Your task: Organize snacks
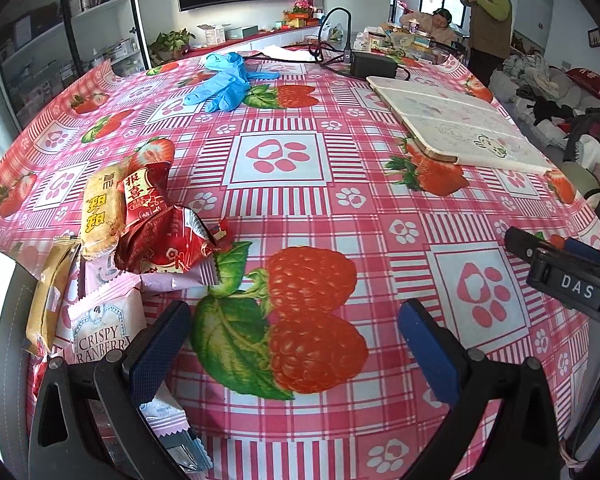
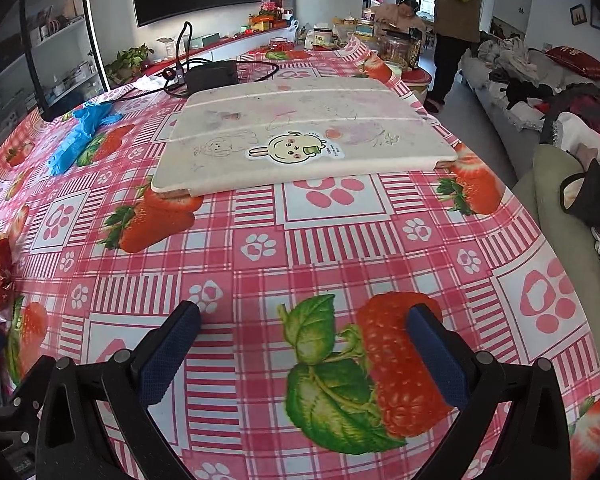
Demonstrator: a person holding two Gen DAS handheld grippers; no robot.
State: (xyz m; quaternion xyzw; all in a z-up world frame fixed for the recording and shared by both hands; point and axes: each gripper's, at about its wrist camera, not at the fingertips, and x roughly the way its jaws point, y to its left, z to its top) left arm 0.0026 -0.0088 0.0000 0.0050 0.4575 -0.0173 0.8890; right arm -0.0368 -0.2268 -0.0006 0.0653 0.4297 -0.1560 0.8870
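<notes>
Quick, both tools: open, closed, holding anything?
Left tool: open, holding nothing, beside the snack packets.
Right tool: open, holding nothing, over the tablecloth.

Snack packets (image 1: 132, 240) lie left on the tablecloth (image 1: 300, 208), tablet case (image 1: 460, 128) far right

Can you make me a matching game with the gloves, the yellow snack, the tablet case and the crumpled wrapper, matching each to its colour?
Things:
1. gloves
2. yellow snack
3. tablet case
4. crumpled wrapper

Colours:
A. red
B. white with a bunny sticker
C. blue
D. yellow

Pairs: 1-C, 2-D, 3-B, 4-A
</notes>
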